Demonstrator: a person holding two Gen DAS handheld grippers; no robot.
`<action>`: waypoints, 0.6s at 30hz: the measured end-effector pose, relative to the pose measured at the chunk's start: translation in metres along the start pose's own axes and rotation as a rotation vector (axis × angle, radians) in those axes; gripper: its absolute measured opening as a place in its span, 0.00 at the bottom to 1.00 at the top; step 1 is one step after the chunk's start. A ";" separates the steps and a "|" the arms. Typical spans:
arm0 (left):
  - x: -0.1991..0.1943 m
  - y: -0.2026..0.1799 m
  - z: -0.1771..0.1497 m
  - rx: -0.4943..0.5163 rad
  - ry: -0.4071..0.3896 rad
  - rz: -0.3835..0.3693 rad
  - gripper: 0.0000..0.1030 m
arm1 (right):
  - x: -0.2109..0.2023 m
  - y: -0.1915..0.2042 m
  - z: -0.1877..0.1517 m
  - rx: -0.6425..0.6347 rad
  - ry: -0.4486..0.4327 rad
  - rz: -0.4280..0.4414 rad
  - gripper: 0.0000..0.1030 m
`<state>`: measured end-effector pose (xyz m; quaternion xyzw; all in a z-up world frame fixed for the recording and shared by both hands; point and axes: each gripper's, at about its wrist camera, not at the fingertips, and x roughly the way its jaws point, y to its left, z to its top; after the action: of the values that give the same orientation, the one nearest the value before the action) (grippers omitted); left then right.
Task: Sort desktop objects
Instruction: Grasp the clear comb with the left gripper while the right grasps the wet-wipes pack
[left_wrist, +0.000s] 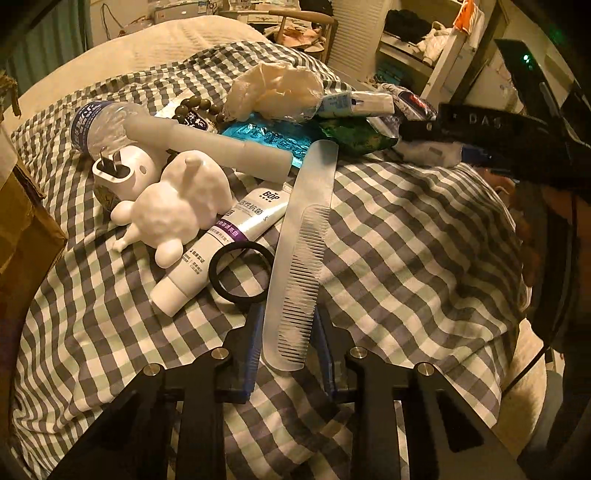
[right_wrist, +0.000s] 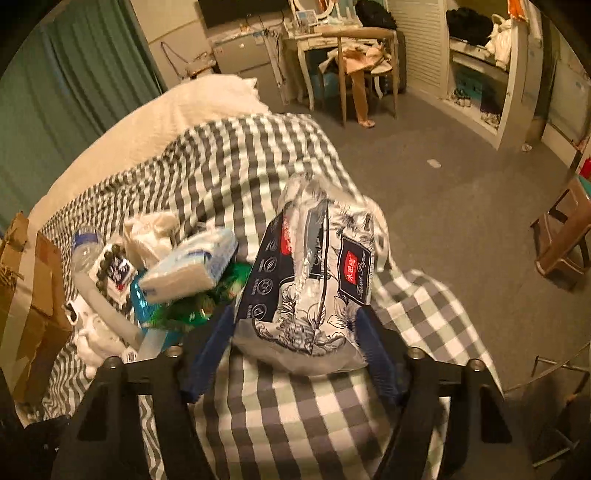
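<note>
A long translucent comb (left_wrist: 301, 236) lies lengthwise between the blue pads of my left gripper (left_wrist: 287, 317), which is shut on its toothed near end. The comb's far tip reaches over a green snack packet (left_wrist: 354, 136). My right gripper (right_wrist: 295, 317) is shut on a floral-printed tissue pack (right_wrist: 314, 280) with a red label, held above the checked cloth (right_wrist: 280, 413). In the left wrist view that right gripper (left_wrist: 480, 123) shows at the upper right with the pack (left_wrist: 410, 101) at its tips.
Left of the comb lie a toothpaste tube (left_wrist: 221, 243), a black ring (left_wrist: 240, 273), a white rabbit figure (left_wrist: 177, 206), a plug charger (left_wrist: 122, 170), a water bottle (left_wrist: 96, 122) and a white tube (left_wrist: 207, 144). A cardboard box (left_wrist: 22, 221) stands at the left edge.
</note>
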<state>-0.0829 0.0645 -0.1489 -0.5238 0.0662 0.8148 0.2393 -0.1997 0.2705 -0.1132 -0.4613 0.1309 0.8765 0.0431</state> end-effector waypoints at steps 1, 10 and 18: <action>0.000 0.002 -0.001 -0.003 0.001 -0.005 0.27 | -0.001 0.001 -0.003 -0.008 0.005 -0.011 0.49; -0.013 0.003 -0.009 -0.027 0.013 -0.022 0.27 | -0.048 0.019 -0.029 -0.059 -0.016 0.042 0.44; -0.034 0.004 -0.021 -0.063 0.006 -0.015 0.27 | -0.097 0.052 -0.070 -0.147 0.003 0.086 0.43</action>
<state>-0.0564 0.0424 -0.1289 -0.5342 0.0373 0.8131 0.2283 -0.0983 0.2060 -0.0614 -0.4583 0.0860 0.8842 -0.0285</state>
